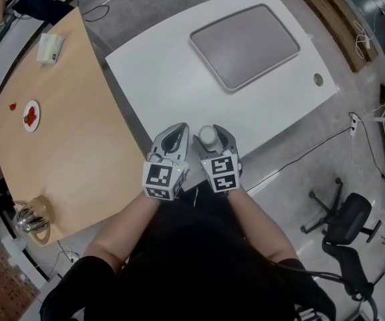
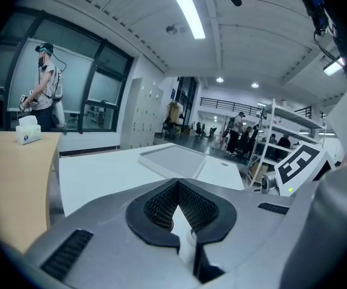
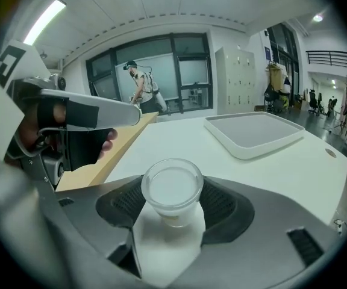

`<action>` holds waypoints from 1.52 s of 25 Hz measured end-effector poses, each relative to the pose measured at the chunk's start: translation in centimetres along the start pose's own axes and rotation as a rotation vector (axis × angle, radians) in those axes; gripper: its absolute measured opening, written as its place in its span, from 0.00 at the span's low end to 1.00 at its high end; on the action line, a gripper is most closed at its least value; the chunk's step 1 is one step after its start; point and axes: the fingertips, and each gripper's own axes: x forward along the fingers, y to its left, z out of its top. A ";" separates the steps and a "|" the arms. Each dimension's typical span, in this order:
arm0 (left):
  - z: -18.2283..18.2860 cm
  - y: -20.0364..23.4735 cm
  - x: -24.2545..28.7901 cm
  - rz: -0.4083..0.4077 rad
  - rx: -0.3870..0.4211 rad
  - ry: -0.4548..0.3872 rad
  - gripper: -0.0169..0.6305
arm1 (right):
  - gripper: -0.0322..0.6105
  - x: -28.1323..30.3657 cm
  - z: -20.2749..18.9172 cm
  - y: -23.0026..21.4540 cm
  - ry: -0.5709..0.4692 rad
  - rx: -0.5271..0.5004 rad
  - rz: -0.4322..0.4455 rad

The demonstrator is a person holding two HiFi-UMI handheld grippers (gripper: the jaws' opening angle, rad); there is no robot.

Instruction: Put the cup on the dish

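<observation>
A small clear cup (image 1: 208, 136) (image 3: 173, 188) stands upright near the front edge of the white table (image 1: 172, 79). My right gripper (image 1: 212, 134) (image 3: 173, 202) is open, with the cup between its jaws and the pads close to its sides. My left gripper (image 1: 172, 139) (image 2: 178, 208) is just left of it over the table's edge, shut on nothing. The left gripper (image 3: 77, 118) also shows in the right gripper view. A shallow grey rectangular dish (image 1: 246, 44) (image 3: 255, 134) (image 2: 173, 158) lies at the far side of the white table.
A wooden table (image 1: 72, 146) adjoins on the left, bearing a tissue box (image 1: 50, 47), a small plate with red bits (image 1: 31, 115) and a metal pot (image 1: 29, 221). An office chair (image 1: 346, 229) stands at the right. A person (image 3: 142, 89) stands by the far windows.
</observation>
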 end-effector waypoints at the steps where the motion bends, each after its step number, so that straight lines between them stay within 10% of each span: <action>1: 0.2 -0.1 0.1 0.000 -0.003 -0.002 0.04 | 0.47 -0.3 0.1 -0.2 -0.004 0.007 -0.004; 18: 5.9 -4.4 3.3 -0.076 0.038 -0.072 0.04 | 0.47 -7.4 6.7 -6.7 -0.122 0.052 -0.117; 38: 7.7 -2.4 15.4 -0.058 0.049 -0.034 0.04 | 0.47 2.3 12.9 -17.8 -0.136 0.041 -0.105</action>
